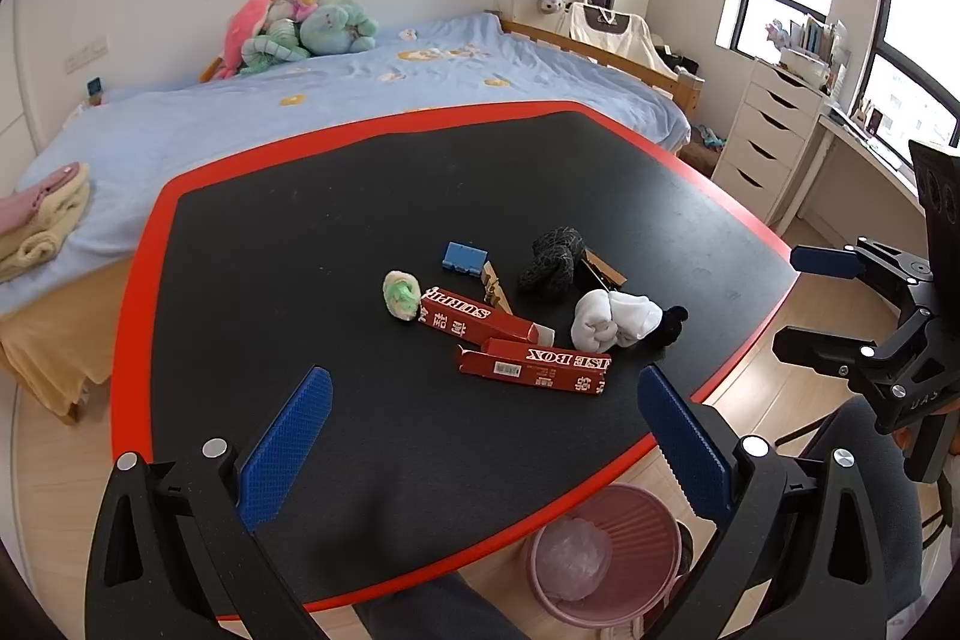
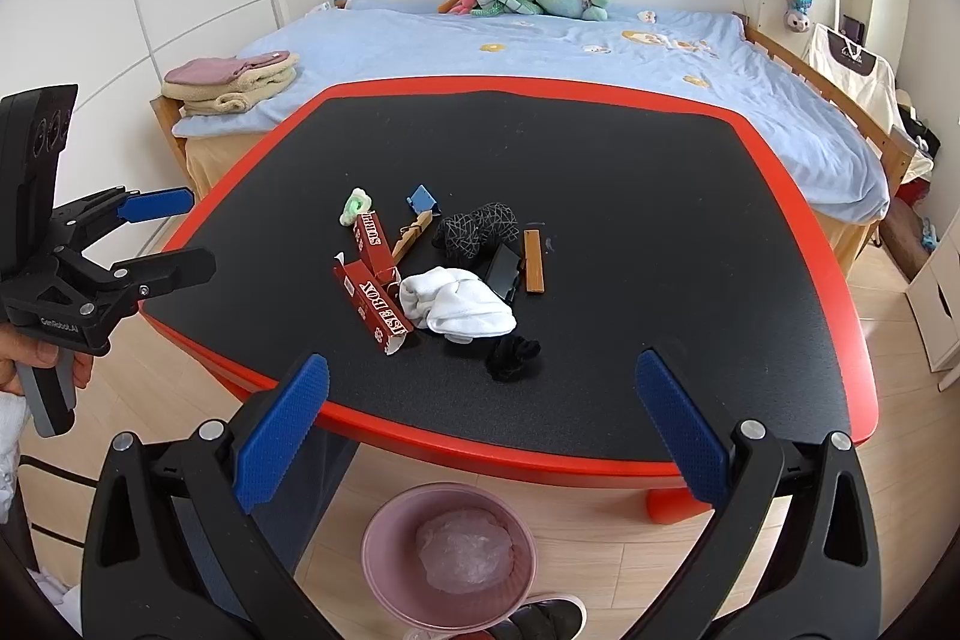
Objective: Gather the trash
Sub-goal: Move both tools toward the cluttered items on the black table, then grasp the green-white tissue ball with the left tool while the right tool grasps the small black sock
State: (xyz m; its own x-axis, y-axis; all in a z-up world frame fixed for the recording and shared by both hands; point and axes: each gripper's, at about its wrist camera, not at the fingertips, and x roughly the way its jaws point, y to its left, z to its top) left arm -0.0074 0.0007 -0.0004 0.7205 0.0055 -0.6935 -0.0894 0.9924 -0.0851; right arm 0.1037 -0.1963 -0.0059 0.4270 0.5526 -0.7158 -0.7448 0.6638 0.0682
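A heap of small items lies mid-table on the black, red-rimmed table. It holds two red cartons, a white cloth bundle, a patterned dark sock, a black scrunchie, a green-white wad, a blue clip and wooden pieces. My left gripper hovers open over the near table edge. My right gripper is open too, above the pink bin.
The bin stands on the wood floor below the table's near edge and holds crumpled clear plastic. A blue-covered bed with plush toys runs behind the table. White drawers stand at the right. A person's leg and a shoe are by the bin.
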